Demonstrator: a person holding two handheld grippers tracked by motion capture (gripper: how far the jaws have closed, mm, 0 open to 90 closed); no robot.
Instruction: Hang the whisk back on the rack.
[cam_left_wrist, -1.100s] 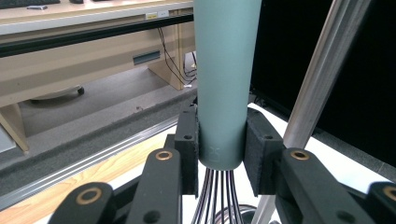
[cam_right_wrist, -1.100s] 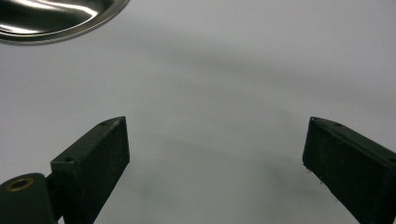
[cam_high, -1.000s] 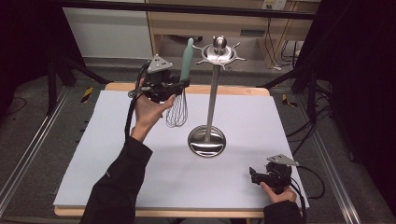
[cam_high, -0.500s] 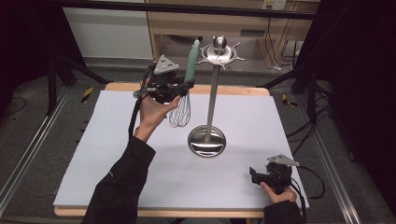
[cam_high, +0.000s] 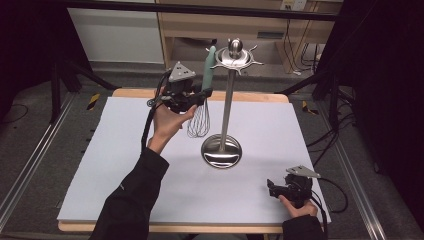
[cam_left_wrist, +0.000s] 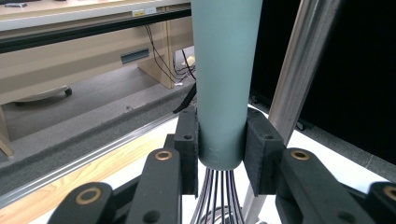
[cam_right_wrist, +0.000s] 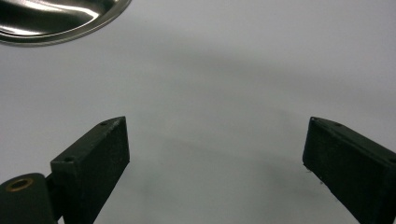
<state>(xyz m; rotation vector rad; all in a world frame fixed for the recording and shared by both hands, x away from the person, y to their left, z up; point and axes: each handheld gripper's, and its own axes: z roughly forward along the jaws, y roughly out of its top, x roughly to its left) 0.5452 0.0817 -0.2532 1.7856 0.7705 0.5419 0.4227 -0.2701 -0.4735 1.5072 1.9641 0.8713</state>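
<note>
The whisk (cam_high: 202, 100) hangs upright in the air above the far half of the table (cam_high: 125, 165), wire loops down and teal handle up, its handle tip close beside one of the hooks on the crown of the stand (cam_high: 229, 95). It is carried that way, I judge, so that the top of the handle can be brought to a hook and the whisk left to dangle. The left tongs (cam_high: 200, 95) are clamped on the lower end of the handle, just above where the wires enter it; in the left gripper view the two pads (cam_left_wrist: 187, 144) press flat on either side of the handle (cam_left_wrist: 224, 84), with the stand's steel pole (cam_left_wrist: 299, 79) just behind it. Gripping low leaves the upper end free for the hook.

The stand sits on its round base toward the middle of the table, a little nearer the far edge. The right tongs (cam_high: 272, 187) rest near the table's near right corner, well apart from the stand, jaws spread wide with nothing between them above the bare white sheet (cam_right_wrist: 224, 70), seemingly kept out of the way.
</note>
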